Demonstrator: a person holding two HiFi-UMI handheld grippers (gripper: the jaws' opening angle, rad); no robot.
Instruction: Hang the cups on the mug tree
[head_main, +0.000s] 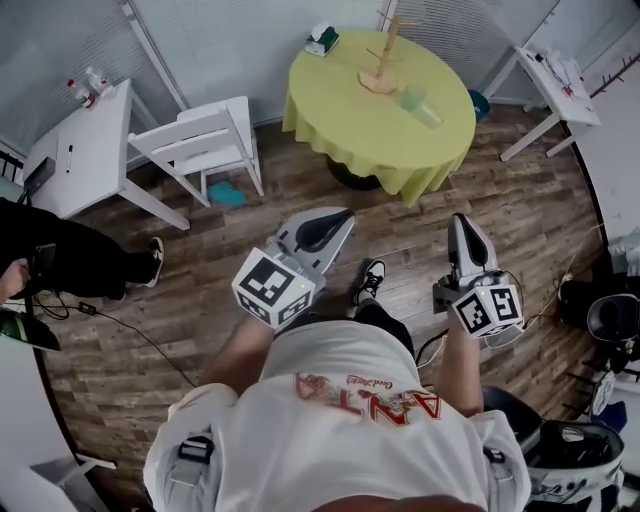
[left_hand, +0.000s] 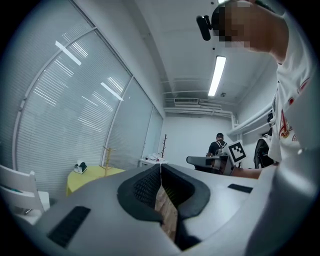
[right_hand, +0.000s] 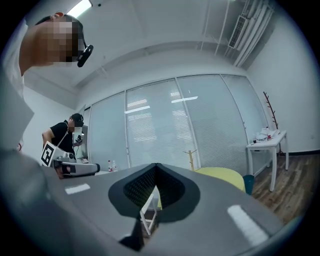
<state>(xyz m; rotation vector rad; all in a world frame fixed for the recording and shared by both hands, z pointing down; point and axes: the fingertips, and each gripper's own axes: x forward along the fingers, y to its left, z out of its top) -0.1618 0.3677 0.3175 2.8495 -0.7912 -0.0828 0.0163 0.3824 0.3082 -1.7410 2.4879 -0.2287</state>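
Note:
A wooden mug tree (head_main: 381, 58) stands on the round table with a yellow-green cloth (head_main: 340, 110) at the far side of the room. Two pale green cups (head_main: 418, 104) sit on the cloth just right of the tree. Both grippers are held level over the wooden floor, well short of the table. My left gripper (head_main: 338, 216) is shut, its tips meeting with nothing between them (left_hand: 160, 165). My right gripper (head_main: 461, 222) is shut and empty too (right_hand: 156, 165). The tree shows small in the left gripper view (left_hand: 106, 159) and in the right gripper view (right_hand: 190, 159).
A white chair (head_main: 205, 140) stands left of the round table, next to a white side table (head_main: 85, 150). Another white table (head_main: 555, 85) is at the far right. A tissue box (head_main: 322, 40) sits on the cloth. A person in black (head_main: 60, 260) sits at the left.

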